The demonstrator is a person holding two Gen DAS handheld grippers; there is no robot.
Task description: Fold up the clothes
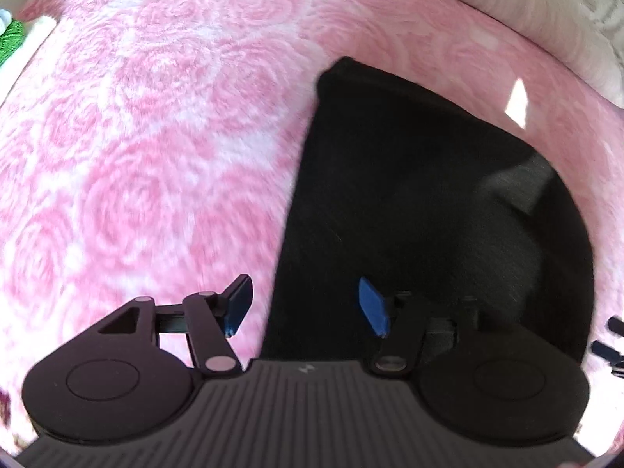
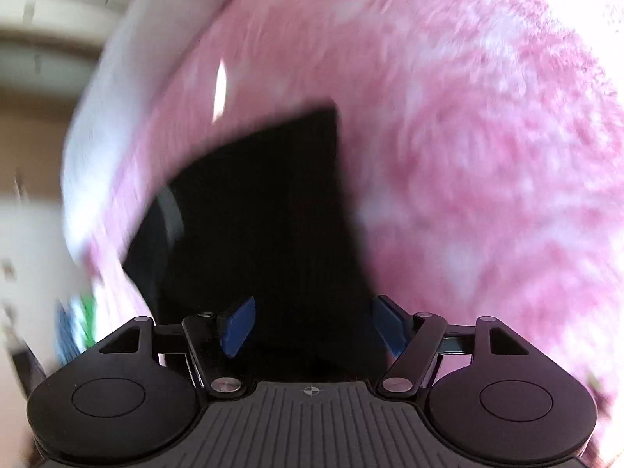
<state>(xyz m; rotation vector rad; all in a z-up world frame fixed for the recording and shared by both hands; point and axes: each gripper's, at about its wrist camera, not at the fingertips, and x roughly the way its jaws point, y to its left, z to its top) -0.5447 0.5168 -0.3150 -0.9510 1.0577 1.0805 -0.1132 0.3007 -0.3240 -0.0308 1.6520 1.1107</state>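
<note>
A black folded garment [image 1: 421, 202] lies flat on a pink rose-patterned blanket [image 1: 148, 148]. My left gripper [image 1: 306, 306] is open above the garment's near left edge, with one blue pad over the blanket and the other over the black cloth. Nothing is between its fingers. In the right wrist view the same black garment [image 2: 265, 210] runs away from me across the pink blanket [image 2: 487, 175]. My right gripper [image 2: 312, 327] is open over its near end and holds nothing. This view is blurred by motion.
A pale headboard or bed edge [image 1: 507, 11] curves along the far side. Green and white items [image 1: 15, 35] lie at the far left edge. Small dark parts [image 1: 610, 343] show at the right border. Blurred green and blue things [image 2: 78, 323] sit at the left of the right wrist view.
</note>
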